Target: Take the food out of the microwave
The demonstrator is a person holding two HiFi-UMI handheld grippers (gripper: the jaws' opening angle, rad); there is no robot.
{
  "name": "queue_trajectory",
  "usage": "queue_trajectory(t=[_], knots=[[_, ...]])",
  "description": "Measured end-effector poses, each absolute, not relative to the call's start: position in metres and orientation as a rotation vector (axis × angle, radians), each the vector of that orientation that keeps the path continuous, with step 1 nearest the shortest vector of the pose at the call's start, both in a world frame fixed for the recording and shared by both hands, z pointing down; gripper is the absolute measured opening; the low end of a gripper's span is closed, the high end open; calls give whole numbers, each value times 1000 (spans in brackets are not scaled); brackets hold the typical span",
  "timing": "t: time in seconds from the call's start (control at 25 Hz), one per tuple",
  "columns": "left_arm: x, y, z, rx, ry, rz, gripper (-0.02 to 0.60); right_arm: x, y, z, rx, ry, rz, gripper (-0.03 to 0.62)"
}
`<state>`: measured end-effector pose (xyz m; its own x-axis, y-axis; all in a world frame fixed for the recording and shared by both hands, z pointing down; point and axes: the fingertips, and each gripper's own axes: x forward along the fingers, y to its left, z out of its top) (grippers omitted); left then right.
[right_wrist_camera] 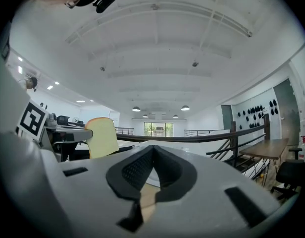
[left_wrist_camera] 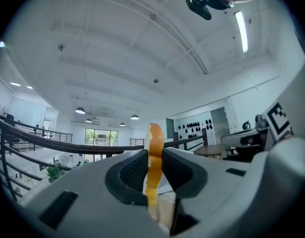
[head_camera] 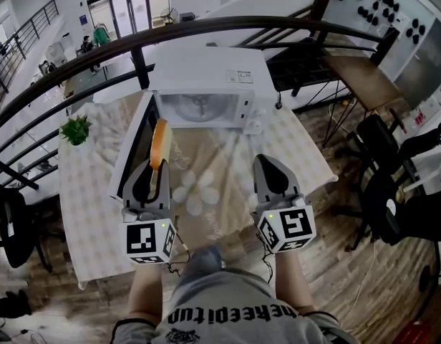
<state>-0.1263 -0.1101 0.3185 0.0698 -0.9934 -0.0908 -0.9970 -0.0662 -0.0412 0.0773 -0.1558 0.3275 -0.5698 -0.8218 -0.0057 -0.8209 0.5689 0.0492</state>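
A slice of toast [head_camera: 160, 143] with an orange-brown crust stands on edge between the pads of my left gripper [head_camera: 155, 167], which is shut on it. It hangs in front of the open white microwave [head_camera: 206, 84], beside the swung-out door [head_camera: 132, 149]. In the left gripper view the toast [left_wrist_camera: 153, 148] rises from between the black pads. My right gripper [head_camera: 268, 160] is level to the right, shut with nothing in it. In the right gripper view its pads meet at the tip [right_wrist_camera: 153, 150], and the toast [right_wrist_camera: 101, 137] shows at the left. The microwave's cavity looks pale, and I see no other food in it.
The microwave stands at the far end of a table [head_camera: 299, 149] with a pale patterned cloth. A small green plant [head_camera: 76, 130] sits at the table's left edge. A dark curved railing [head_camera: 292, 27] runs behind, and chairs [head_camera: 392, 192] stand to the right.
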Motion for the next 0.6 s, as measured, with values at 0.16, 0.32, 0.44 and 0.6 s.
queue_trajectory(t=[0.16, 0.32, 0.44, 0.6], knots=[[-129, -104, 314, -2222, 2086, 85, 80, 78, -150, 321, 1453, -2778, -90, 5], [-132, -99, 311, -2222, 2086, 105, 80, 76, -145, 317, 1455, -2794, -96, 5], [-132, -95, 309, -2220, 2082, 110, 80, 77, -143, 316, 1463, -2795, -95, 5], [-131, -91, 305, -2218, 2076, 118, 80, 77, -139, 313, 1468, -2808, -98, 5]])
